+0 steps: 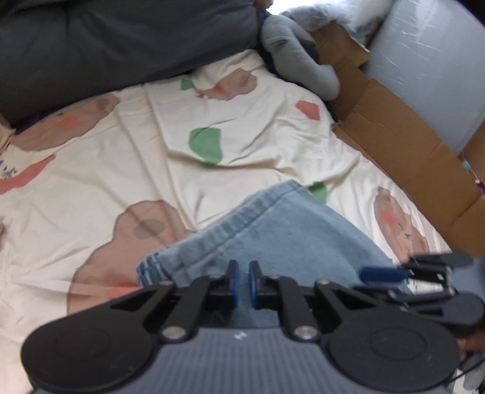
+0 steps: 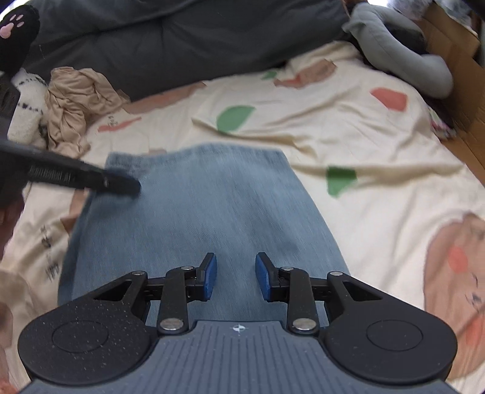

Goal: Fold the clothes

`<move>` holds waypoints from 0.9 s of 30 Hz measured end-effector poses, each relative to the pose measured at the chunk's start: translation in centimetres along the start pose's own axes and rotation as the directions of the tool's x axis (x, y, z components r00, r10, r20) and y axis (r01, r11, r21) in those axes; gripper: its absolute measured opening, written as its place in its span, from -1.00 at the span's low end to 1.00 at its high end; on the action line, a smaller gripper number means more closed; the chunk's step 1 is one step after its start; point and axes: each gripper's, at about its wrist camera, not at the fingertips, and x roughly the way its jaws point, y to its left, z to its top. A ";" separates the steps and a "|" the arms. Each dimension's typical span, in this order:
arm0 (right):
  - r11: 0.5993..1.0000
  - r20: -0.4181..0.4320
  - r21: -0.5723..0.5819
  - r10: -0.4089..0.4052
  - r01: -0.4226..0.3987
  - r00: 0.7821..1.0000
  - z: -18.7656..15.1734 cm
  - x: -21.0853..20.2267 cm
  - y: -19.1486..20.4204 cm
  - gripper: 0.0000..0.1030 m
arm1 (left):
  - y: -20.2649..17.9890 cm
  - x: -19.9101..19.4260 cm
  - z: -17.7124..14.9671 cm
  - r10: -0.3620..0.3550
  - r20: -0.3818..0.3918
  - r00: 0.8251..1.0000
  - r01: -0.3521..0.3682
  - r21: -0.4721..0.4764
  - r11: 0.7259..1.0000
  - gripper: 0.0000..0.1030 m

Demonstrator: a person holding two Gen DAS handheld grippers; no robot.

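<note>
Two grippers angled down over jeans (image 2: 197, 218), left gripper (image 1: 244, 283) closed empty, right gripper (image 2: 235, 277) parted

Bedroom in a home; bed (image 2: 348, 127) spread with cream cartoon-bear sheet; dark grey duvet (image 2: 182, 39) heaped behind; plush toy (image 2: 18, 21) at the edge; cardboard box (image 1: 394, 133) alongside.

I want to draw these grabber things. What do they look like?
Each gripper has a ribbed grey-blue body with a tiny white mark in the middle, two round black discs at the sides, and black linked bars joined by shiny silver bolts. The two short fingers are black with blue pads on their inner faces. No sleeves show.
</note>
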 end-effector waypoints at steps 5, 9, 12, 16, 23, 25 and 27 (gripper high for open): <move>1.000 -0.052 -0.002 -0.024 0.024 0.998 -2.8 -1.5 -0.9 -0.32 | 0.1 0.1 0.5 0.041 -0.010 0.999 -0.040 0.031 0.999 -0.95; 0.999 -0.070 0.019 -0.038 0.039 0.997 -5.1 -3.2 -1.6 -0.32 | 0.3 0.5 0.6 0.053 -0.021 0.998 -0.051 0.064 0.997 -0.94; 0.998 -0.077 0.021 -0.056 0.057 0.995 -6.6 -4.5 -1.8 -0.31 | 0.8 0.6 0.9 0.048 -0.039 0.998 -0.045 0.060 0.997 -0.94; 0.996 -0.088 0.028 -0.079 0.082 0.993 -9.1 -6.4 -2.0 -0.18 | 0.8 0.7 1.3 0.053 -0.064 0.997 -0.049 0.068 0.996 -0.94; 0.987 -0.092 0.069 -0.137 0.144 0.986 -14.6 -10.6 -2.5 0.00 | 0.9 1.1 1.9 0.050 -0.115 0.992 -0.043 0.063 0.997 -0.94; 0.980 -0.086 0.100 -0.163 0.171 0.983 -16.3 -11.8 -2.9 0.04 | 0.7 1.3 2.2 0.060 -0.128 0.990 -0.050 0.078 0.996 -0.94; 0.974 -0.080 0.116 -0.185 0.194 0.979 -17.9 -13.0 -3.2 0.05 | 0.5 1.4 2.3 0.070 -0.139 0.988 -0.058 0.089 0.994 -0.94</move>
